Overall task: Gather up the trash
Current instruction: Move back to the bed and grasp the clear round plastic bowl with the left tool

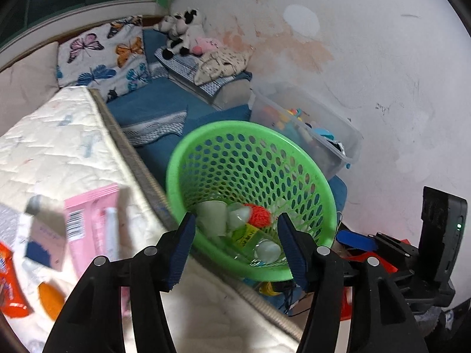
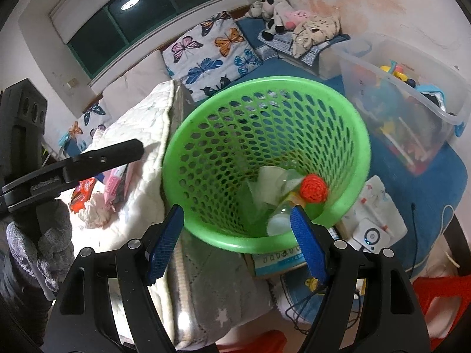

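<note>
A green perforated basket (image 1: 223, 135) (image 2: 206, 108) stands beside the white mattress (image 1: 59, 147). Inside lie an orange-red knitted ball (image 1: 259, 214) (image 2: 313, 189), a white paper cup (image 1: 212, 217), a clear bottle (image 1: 266, 250) and other scraps. My left gripper (image 1: 235, 247) is open and empty, just in front of the basket rim. My right gripper (image 2: 235, 241) is open and empty over the near rim. On the mattress lie a pink packet (image 1: 94, 223), a small carton (image 1: 44, 235), an orange wrapper (image 1: 11, 288) and an orange lid (image 1: 51, 300). The left gripper's arm (image 2: 73, 167) shows in the right wrist view.
A clear plastic bin of toys (image 1: 306, 129) (image 2: 397, 108) sits behind the basket against the stained wall. Butterfly pillows (image 2: 212, 53) and plush toys (image 2: 276, 8) lie on blue bedding. A small white device (image 2: 371, 235), a box and cables lie under the basket's right side.
</note>
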{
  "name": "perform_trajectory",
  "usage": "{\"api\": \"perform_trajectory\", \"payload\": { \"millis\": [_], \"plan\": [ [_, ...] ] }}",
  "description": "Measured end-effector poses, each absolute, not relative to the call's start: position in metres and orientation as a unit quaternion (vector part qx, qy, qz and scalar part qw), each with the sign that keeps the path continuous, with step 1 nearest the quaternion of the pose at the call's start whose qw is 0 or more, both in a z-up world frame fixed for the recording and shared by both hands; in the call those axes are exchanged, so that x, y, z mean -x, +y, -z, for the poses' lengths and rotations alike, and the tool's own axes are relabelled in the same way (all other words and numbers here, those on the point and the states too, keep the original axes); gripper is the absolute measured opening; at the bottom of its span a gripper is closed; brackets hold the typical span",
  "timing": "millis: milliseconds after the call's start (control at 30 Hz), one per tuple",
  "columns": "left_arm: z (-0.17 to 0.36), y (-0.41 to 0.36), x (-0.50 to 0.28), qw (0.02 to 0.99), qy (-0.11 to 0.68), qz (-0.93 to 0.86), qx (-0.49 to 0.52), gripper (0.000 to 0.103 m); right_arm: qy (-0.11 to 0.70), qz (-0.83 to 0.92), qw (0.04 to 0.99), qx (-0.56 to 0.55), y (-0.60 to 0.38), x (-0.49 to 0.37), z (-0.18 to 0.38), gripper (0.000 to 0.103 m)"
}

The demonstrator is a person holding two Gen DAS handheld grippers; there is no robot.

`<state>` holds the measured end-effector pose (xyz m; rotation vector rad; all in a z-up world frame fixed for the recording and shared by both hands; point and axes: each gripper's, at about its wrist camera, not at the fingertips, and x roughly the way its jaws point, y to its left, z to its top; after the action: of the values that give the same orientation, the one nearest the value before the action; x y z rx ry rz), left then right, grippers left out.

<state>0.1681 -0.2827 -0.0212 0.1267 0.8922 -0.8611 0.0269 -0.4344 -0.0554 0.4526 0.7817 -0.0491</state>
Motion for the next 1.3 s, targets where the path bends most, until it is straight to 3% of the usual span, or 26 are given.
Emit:
{"api": "perform_trajectory", "payload": {
  "millis": [233,500,867,1300],
  "plan": [
    [0.012,-0.236,-0.152,0.84,0.397,0.364,-0.063,0.056,0.383,0.002,0.9,-0.208,-0.409,-0.033,0.054,0.075],
    [0.013,-0.168,-0.13,0.87,0.377,0.31,-0.066,0.063,0.388,-0.023,0.902,-0.187,-0.377,-0.041,0.049,0.076],
    [0.025,-0.071,-0.115,0.898,0.374,0.224,-0.061,0.085,0.398,-0.066,0.9,-0.167,-0.339,-0.052,0.047,0.077],
    [0.065,-0.018,-0.118,0.888,0.417,0.179,-0.067,0.088,0.412,-0.107,0.894,-0.137,-0.292,-0.063,0.047,0.077]
  ]
}}
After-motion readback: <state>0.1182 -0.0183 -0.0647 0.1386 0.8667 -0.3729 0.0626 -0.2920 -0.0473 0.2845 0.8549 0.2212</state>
